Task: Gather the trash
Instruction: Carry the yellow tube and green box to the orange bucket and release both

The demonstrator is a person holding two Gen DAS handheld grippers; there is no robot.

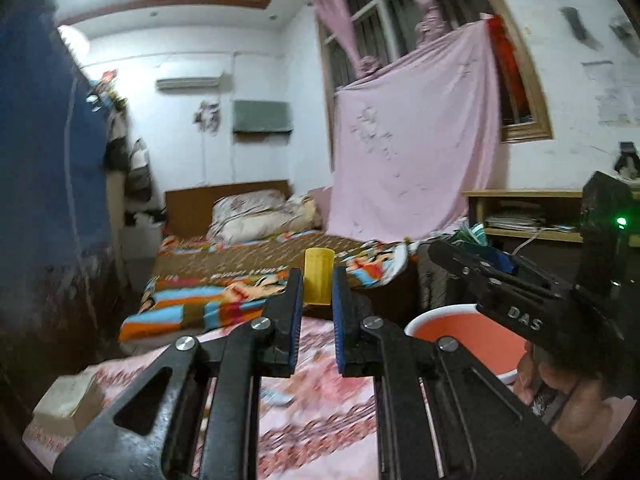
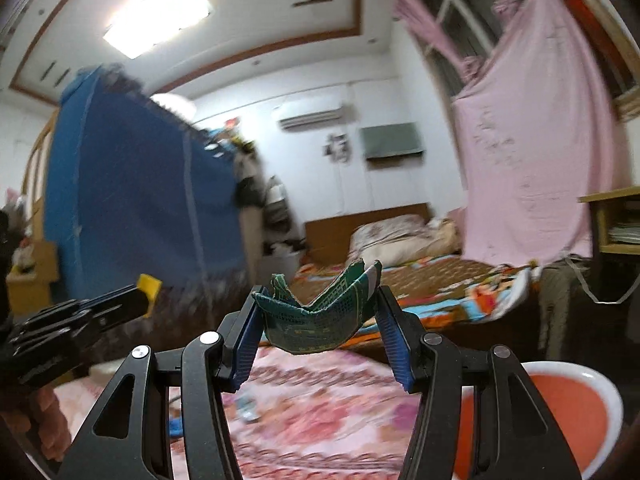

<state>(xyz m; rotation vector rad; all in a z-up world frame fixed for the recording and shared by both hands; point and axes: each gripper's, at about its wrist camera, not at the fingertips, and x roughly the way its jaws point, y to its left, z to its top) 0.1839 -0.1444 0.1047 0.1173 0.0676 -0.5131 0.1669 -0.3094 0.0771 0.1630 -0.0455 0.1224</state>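
A flattened yellow paper cup (image 1: pixel 319 276) stands upright between the blue pads of my left gripper (image 1: pixel 318 286), which is shut on it. In the right wrist view that gripper (image 2: pixel 140 296) enters from the left with the yellow cup (image 2: pixel 149 285) at its tip. My right gripper (image 2: pixel 320 300) is shut on a crumpled green wrapper (image 2: pixel 316 320), bent into a V between its pads. In the left wrist view the right gripper (image 1: pixel 444 250) reaches in from the right with the green wrapper (image 1: pixel 474 236) at its tip. An orange bin with a white rim (image 1: pixel 424 318) (image 2: pixel 608 396) sits low at the right.
Both grippers hang over a pink patterned bedcover (image 1: pixel 320 400) with a small scrap (image 2: pixel 248 406) on it. Beyond lies a bed with a colourful blanket (image 1: pixel 224 292). A blue wardrobe (image 1: pixel 40 140) stands left, a hanging pink sheet (image 1: pixel 412 152) and a wooden desk (image 1: pixel 520 194) right.
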